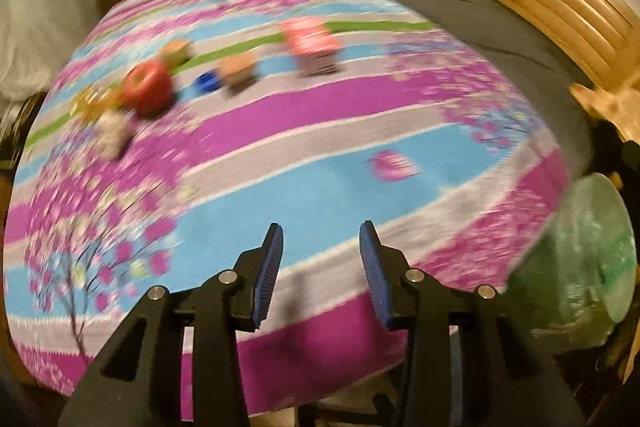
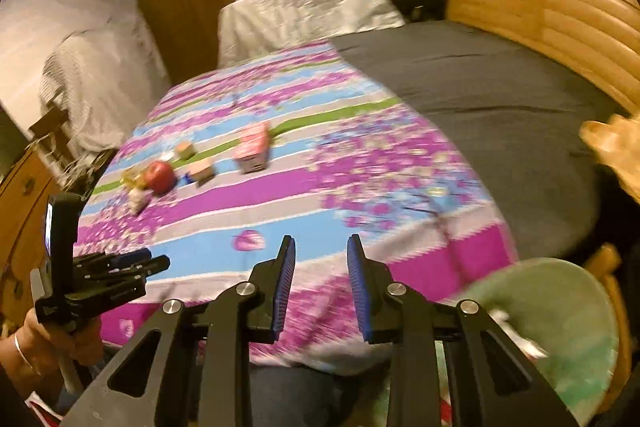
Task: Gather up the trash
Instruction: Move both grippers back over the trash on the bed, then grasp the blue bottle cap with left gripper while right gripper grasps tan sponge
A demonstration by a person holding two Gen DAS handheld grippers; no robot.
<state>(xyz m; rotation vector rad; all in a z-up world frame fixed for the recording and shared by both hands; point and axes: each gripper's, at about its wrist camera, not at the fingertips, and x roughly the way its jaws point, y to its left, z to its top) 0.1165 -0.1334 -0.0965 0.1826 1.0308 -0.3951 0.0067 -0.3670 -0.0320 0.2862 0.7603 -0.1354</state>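
Observation:
Litter lies on the striped floral blanket (image 1: 320,107) of a bed: a red apple (image 1: 148,89), a pink carton (image 1: 310,41), two small brown boxes (image 1: 240,71), a blue cap (image 1: 206,83), a crumpled white paper (image 1: 112,133) and a pink wrapper (image 1: 394,165). My left gripper (image 1: 321,239) hangs open over the near blue stripe, with nothing between its fingers. My right gripper (image 2: 321,247) is open too, just right of the pink wrapper (image 2: 249,240). In the right wrist view a hand holds the left gripper (image 2: 154,261) at the left edge. Both views are motion-blurred.
A green translucent bag (image 2: 552,315) stands off the near right corner of the bed. A grey sheet (image 2: 480,99) covers the right half, a wooden headboard (image 2: 540,7) behind it. An orange furry shape (image 2: 616,147) is at the right edge. White-covered furniture (image 2: 304,11) stands beyond.

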